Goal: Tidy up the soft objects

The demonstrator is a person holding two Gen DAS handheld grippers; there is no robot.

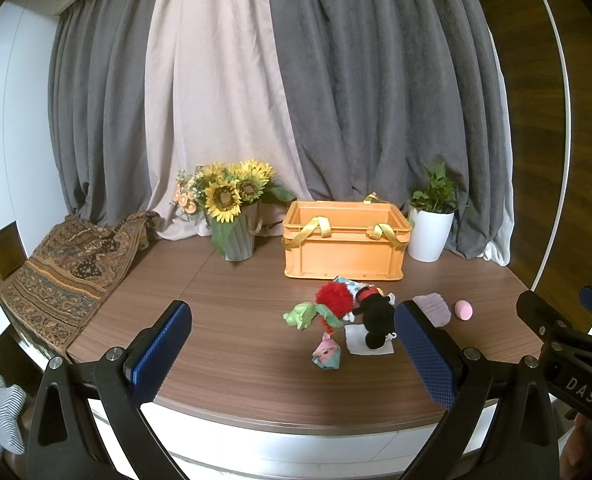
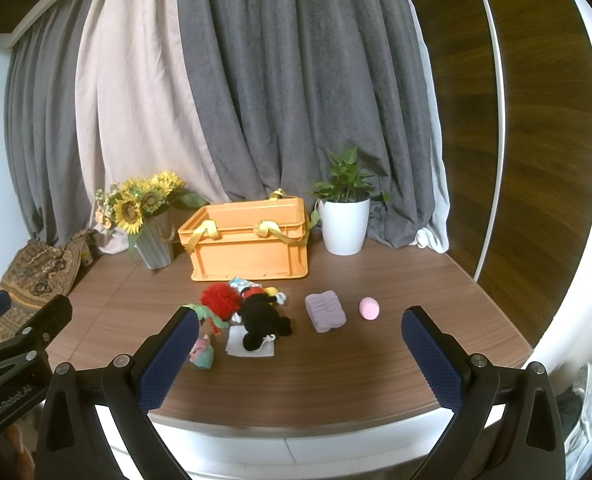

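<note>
An orange crate with yellow straps stands at the back of the wooden table. In front of it lies a heap of soft toys: a black mouse plush on a white cloth, a red pompom, a green plush and a small pink-green toy. A folded lilac cloth and a pink ball lie to the right. My left gripper and right gripper hover open at the near table edge, both empty.
A sunflower vase stands left of the crate, a white potted plant to its right. A patterned fabric bag lies at the far left. Curtains hang behind the table.
</note>
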